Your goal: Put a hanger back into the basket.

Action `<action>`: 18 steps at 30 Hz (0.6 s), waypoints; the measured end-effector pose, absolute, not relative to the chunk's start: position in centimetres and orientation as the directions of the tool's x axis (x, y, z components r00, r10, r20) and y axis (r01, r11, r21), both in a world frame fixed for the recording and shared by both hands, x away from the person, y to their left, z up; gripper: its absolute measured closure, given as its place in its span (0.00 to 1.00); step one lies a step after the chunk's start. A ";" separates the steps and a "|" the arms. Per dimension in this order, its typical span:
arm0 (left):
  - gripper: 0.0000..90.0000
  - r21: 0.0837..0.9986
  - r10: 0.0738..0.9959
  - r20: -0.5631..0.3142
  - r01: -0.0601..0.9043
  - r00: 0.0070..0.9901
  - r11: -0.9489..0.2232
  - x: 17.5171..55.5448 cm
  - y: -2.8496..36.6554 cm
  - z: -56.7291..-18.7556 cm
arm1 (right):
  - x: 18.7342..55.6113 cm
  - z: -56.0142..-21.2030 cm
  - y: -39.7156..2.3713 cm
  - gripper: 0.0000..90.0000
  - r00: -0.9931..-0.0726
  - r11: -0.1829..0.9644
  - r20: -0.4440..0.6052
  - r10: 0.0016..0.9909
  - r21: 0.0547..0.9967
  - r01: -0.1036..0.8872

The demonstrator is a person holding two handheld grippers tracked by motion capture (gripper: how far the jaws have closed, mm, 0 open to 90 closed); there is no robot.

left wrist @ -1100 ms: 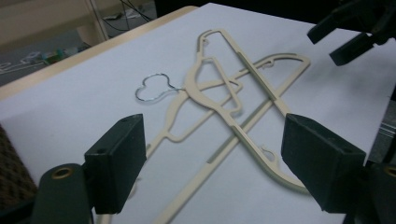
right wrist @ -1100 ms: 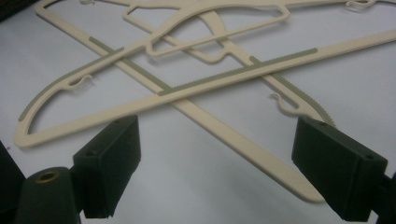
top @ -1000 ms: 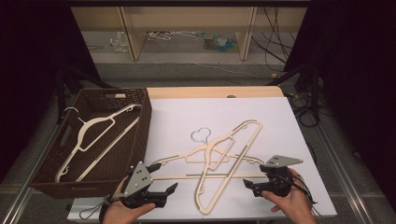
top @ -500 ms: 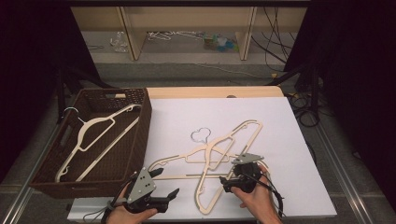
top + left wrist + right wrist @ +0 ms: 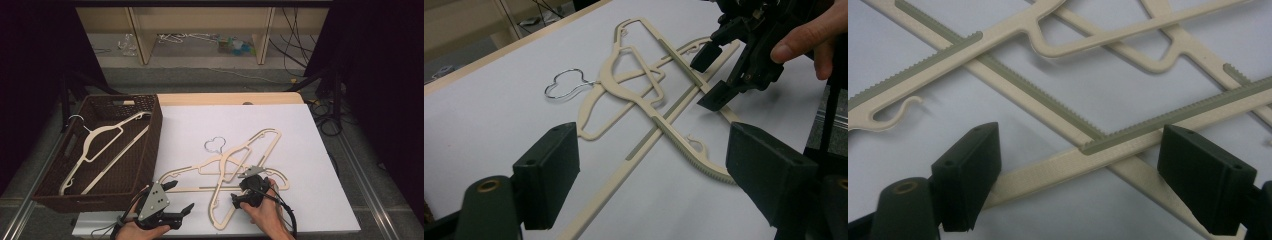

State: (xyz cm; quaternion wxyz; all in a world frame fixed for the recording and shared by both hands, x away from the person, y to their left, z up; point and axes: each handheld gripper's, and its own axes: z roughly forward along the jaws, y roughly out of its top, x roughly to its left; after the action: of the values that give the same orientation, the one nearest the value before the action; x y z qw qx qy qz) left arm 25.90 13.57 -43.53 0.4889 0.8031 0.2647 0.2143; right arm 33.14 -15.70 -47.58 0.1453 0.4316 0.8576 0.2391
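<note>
My right gripper [image 5: 248,192] hangs with jaws spread over the crossed bars of the two cream plastic hangers [image 5: 227,172] lying tangled on the white table sheet [image 5: 300,140]. I should settle lower until one bar [image 5: 1128,145] alone sits between the pads, then close squarely. My left gripper [image 5: 175,207] waits unclenched and empty near the front edge, beside the brown wicker basket [image 5: 155,125].

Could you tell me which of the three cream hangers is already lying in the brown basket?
The cream plastic hanger inside the brown wicker basket on the left; the two crossed hangers lie on the white sheet.

Two cream hangers [image 5: 235,167] lie crossed (flat) on the white table [image 5: 310,150].
</note>
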 end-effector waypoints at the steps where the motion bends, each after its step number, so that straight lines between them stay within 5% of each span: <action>1: 0.24 0.898 0.634 0.086 0.216 0.769 -0.383 25.9 13.6 -43.5 | 33.1 -47.6 -15.7 0.21 -0.583 0.511 -0.040 0.812 0.532 0.675; 18: 0.25 0.893 0.616 0.101 0.202 0.781 -0.402 25.5 13.4 -43.5 | 31.3 -47.1 -19.7 0.36 -0.595 0.525 0.003 0.804 0.467 0.712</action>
State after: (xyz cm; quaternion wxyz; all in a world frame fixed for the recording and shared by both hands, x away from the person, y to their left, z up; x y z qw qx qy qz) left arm 25.50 13.37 -43.52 0.4849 0.8096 0.2524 0.2135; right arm 31.30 -19.66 -47.07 0.1072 0.4372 0.8665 0.2155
